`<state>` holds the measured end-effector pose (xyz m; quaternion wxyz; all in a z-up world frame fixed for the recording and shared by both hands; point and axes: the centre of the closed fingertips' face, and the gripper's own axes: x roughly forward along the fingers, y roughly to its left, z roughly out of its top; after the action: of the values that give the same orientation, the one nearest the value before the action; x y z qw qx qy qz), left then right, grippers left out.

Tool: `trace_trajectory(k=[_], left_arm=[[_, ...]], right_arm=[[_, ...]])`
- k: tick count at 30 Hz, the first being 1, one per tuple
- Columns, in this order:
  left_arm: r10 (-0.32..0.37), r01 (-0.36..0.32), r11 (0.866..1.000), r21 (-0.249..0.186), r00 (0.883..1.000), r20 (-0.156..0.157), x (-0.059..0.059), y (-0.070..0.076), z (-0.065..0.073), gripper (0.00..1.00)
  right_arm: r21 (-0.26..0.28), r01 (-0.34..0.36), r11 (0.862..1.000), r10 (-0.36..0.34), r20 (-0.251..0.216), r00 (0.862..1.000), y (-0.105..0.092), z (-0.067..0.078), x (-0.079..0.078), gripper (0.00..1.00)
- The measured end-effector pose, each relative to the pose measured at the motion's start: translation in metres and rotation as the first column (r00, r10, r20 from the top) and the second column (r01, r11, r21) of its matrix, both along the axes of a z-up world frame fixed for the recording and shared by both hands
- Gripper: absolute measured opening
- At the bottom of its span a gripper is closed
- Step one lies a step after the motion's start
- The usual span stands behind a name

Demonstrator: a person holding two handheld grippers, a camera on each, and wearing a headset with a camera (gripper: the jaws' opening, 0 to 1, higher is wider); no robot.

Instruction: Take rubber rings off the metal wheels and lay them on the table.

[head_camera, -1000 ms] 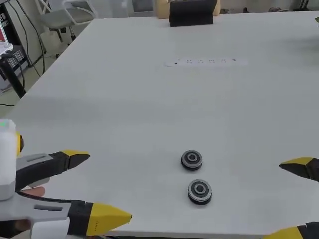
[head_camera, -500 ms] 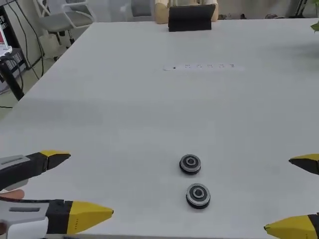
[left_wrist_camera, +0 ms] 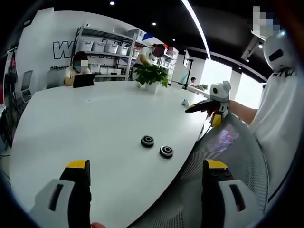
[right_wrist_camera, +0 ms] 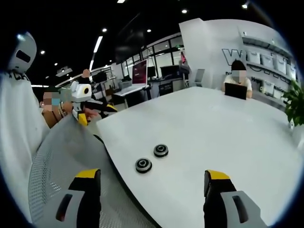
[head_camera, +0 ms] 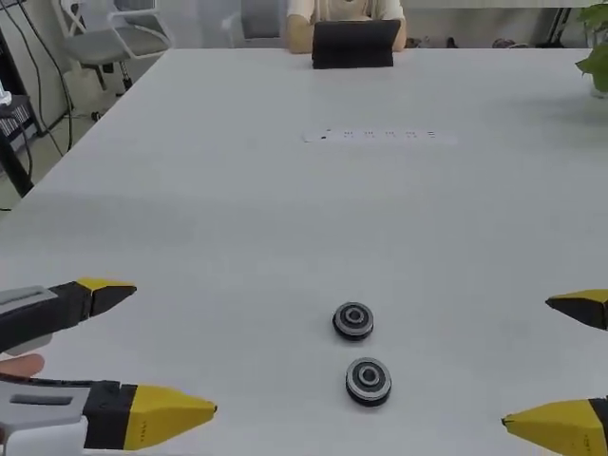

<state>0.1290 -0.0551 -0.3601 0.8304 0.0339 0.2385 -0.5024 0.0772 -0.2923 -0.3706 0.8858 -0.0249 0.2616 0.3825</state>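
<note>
Near the front edge of the bench [head_camera: 285,209], between the grippers, two wheels lie flat, the far wheel [head_camera: 353,321] and the near wheel [head_camera: 369,381], with rubber rings [head_camera: 351,382] on. The left gripper [head_camera: 173,350] and right gripper [head_camera: 527,361] both gape wide, empty. Risk: a one-sided pry could skid a wheel off the near edge. The wall lettering [left_wrist_camera: 61,49] reads "W"; the rest is illegible.

Open-plan office: long white table [head_camera: 237,190], far laptop [head_camera: 352,45], swivel chair [head_camera: 104,36] far left, bin shelving [left_wrist_camera: 100,46], potted plant [left_wrist_camera: 151,75].

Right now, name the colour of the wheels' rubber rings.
Black rubber rings on both metal wheels; head view.
</note>
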Motion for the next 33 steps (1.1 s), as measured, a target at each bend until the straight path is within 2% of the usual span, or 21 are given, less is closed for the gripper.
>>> trace_trajectory(k=[7, 19, 23, 27, 29, 33], left_arm=[[-0.023, 0.023, 1.0, -0.003, 0.999, 0.043, 0.008, -0.004, 0.013, 0.96], [-0.077, 0.077, 0.997, 0.008, 0.991, 0.113, 0.015, -0.021, 0.036, 0.95], [-0.104, 0.102, 0.995, 0.023, 0.983, 0.15, 0.018, -0.029, 0.044, 0.94], [-0.126, 0.124, 0.992, 0.018, 0.977, 0.172, 0.021, -0.037, 0.053, 0.93], [-0.138, 0.137, 0.99, 0.018, 0.968, 0.209, 0.025, -0.042, 0.059, 0.9], [-0.159, 0.167, 0.986, -0.013, 0.958, 0.239, 0.026, -0.052, 0.07, 0.87]], right_arm=[[-0.008, -0.018, 1.0, 0.019, 0.029, 0.999, 0.004, 0.012, 0.007, 0.86], [-0.03, -0.098, 0.995, 0.1, 0.085, 0.991, 0.019, 0.031, 0.023, 0.78], [-0.024, -0.121, 0.992, 0.123, 0.104, 0.987, 0.027, 0.036, 0.028, 0.77], [-0.018, -0.149, 0.989, 0.15, 0.111, 0.982, 0.035, 0.038, 0.033, 0.73], [-0.026, -0.167, 0.986, 0.168, 0.105, 0.98, 0.038, 0.038, 0.034, 0.7], [-0.045, -0.198, 0.979, 0.201, 0.113, 0.973, 0.043, 0.037, 0.037, 0.66]])
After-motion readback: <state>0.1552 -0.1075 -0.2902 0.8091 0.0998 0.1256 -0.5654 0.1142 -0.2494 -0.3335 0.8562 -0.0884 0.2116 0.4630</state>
